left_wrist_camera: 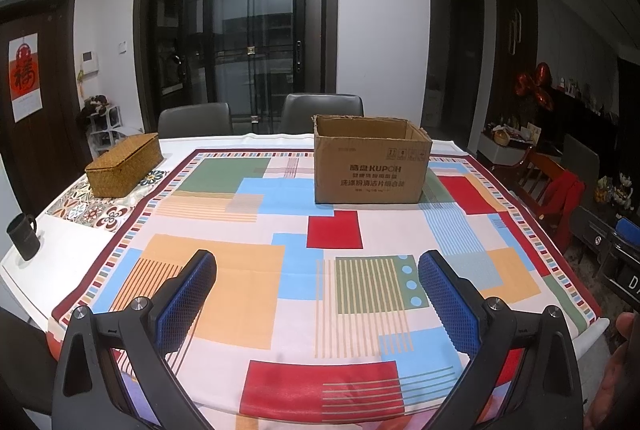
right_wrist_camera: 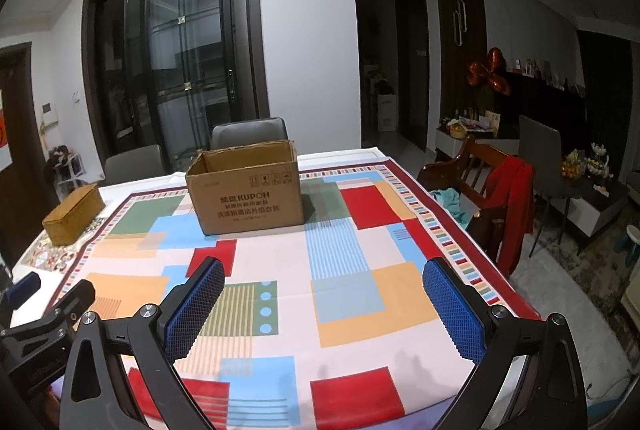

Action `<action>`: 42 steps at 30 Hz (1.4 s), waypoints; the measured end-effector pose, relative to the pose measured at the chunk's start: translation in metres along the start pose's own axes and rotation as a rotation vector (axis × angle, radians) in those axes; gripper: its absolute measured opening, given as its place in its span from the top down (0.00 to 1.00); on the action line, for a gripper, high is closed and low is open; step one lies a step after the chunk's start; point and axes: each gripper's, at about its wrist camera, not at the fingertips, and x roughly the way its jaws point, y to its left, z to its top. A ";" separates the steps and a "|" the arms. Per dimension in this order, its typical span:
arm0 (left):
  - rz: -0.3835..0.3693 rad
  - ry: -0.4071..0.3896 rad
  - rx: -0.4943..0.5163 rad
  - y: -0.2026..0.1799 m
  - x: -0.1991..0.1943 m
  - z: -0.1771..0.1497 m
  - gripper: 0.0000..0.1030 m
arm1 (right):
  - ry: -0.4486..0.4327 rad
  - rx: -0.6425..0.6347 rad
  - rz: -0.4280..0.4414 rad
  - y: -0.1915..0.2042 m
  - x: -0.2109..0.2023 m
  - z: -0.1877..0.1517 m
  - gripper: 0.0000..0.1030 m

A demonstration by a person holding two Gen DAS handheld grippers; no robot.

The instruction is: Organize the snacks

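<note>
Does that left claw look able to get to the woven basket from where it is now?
Probably yes. The left claw is open and holds nothing, and the woven basket sits lid shut at the table's far left, with only bare tablecloth between them. The black mug stands off to the side, out of the path.

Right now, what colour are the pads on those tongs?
Blue, with a mesh-like texture, on black arms. The pads show best in the right wrist view.

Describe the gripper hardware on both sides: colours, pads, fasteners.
The left gripper and right gripper match: black angular plastic frames with triangular cutouts, silver round bolt heads at the joints, and blue finger pads with a diamond-mesh texture. No cables or legible markings are visible.
</note>
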 end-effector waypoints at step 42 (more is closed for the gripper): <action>-0.011 0.015 -0.006 -0.001 0.000 0.001 0.00 | 0.005 0.000 -0.002 0.000 0.000 0.000 0.02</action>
